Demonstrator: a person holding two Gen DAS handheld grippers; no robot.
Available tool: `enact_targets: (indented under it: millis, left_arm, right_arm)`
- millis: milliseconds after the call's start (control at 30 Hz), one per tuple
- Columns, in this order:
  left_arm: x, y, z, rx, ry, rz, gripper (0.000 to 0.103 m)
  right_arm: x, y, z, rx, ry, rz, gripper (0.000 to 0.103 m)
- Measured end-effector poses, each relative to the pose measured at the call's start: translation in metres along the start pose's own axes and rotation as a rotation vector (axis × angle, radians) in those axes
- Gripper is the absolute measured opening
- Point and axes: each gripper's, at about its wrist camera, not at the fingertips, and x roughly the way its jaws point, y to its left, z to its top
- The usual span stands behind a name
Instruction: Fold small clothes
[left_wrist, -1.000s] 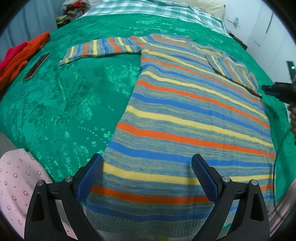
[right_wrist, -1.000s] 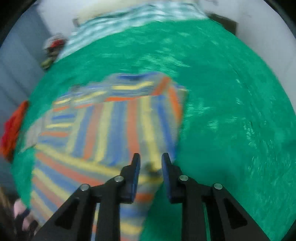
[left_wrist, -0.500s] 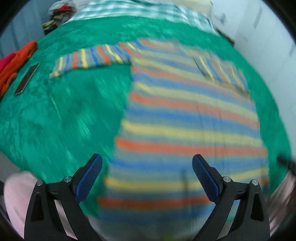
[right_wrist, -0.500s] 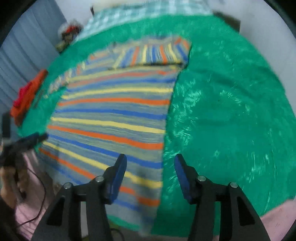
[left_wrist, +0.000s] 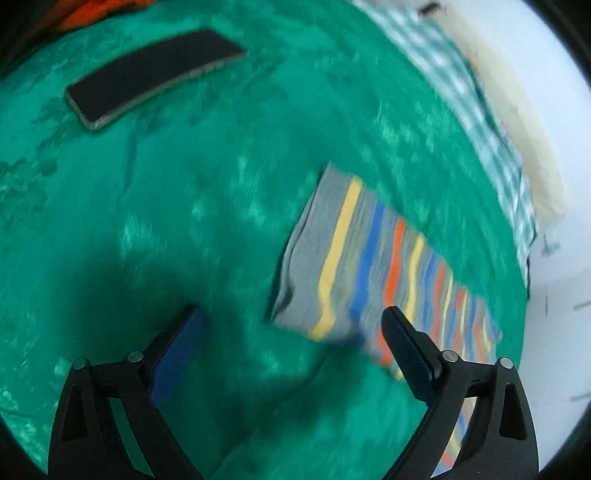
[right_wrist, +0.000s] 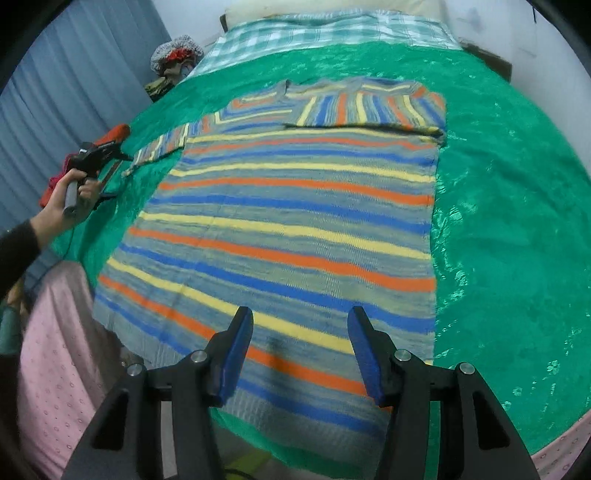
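Observation:
A striped sweater (right_wrist: 295, 218) in grey, blue, orange and yellow lies flat on a green bedspread (right_wrist: 509, 221). Its right sleeve (right_wrist: 373, 109) is folded across the chest. Its left sleeve (left_wrist: 376, 266) lies stretched out sideways. My left gripper (left_wrist: 291, 325) is open just above the bedspread, with the sleeve's cuff between and just ahead of its fingers. It also shows in the right wrist view (right_wrist: 98, 155), held in a hand by the sleeve end. My right gripper (right_wrist: 301, 332) is open and empty above the sweater's hem.
A dark phone (left_wrist: 155, 75) lies on the bedspread beyond the cuff. Orange-red clothes (right_wrist: 110, 136) sit at the bed's left edge. A checked sheet (right_wrist: 325, 29) and pillow lie at the head. A pink dotted cloth (right_wrist: 62, 354) hangs at the near edge.
My left gripper has moved from the hem to the left sleeve's cuff. My right gripper has pulled back from the folded right sleeve to the hem and opened wider.

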Motion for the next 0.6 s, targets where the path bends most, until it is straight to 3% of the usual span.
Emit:
enact_targets:
  millis: [33,67,100,200,300,467,567,600]
  left_arm:
    - [0.001,-0.006,0.001,0.011,-0.014,-0.018,0.058]
    - [0.007,-0.014,0.004,0.036,0.014,-0.041,0.002]
    - [0.01,-0.023,0.005,0.06,0.041,-0.051,0.005]
    - [-0.012,-0.074,0.0,0.253,-0.062,0.013,0.005]
    - [-0.045,-0.149,-0.024,0.488,-0.162,0.002,0.005]
    - [-0.081,-0.287,-0.122,0.918,-0.271,-0.099,0.005]
    - [-0.075,-0.339,-0.193,1.098,-0.264,-0.15,0.007]
    - [-0.064,-0.352,-0.217,1.146,-0.238,-0.153,0.016]
  right_arm:
    - [0.002,0.0,0.0,0.0,0.003,-0.002,0.053]
    - [0.003,-0.001,0.0,0.005,0.002,-0.006,0.053]
    - [0.002,-0.002,-0.002,0.01,0.0,-0.007,0.053]
    - [-0.002,-0.006,-0.002,0.021,-0.01,-0.005,0.053]
    - [-0.006,-0.01,-0.003,0.031,-0.03,-0.002,0.053]
    - [-0.006,-0.013,-0.005,0.042,-0.03,0.022,0.053]
    - [-0.009,-0.015,-0.007,0.045,-0.04,0.026,0.053]
    - [-0.01,-0.016,-0.007,0.047,-0.043,0.027,0.053]
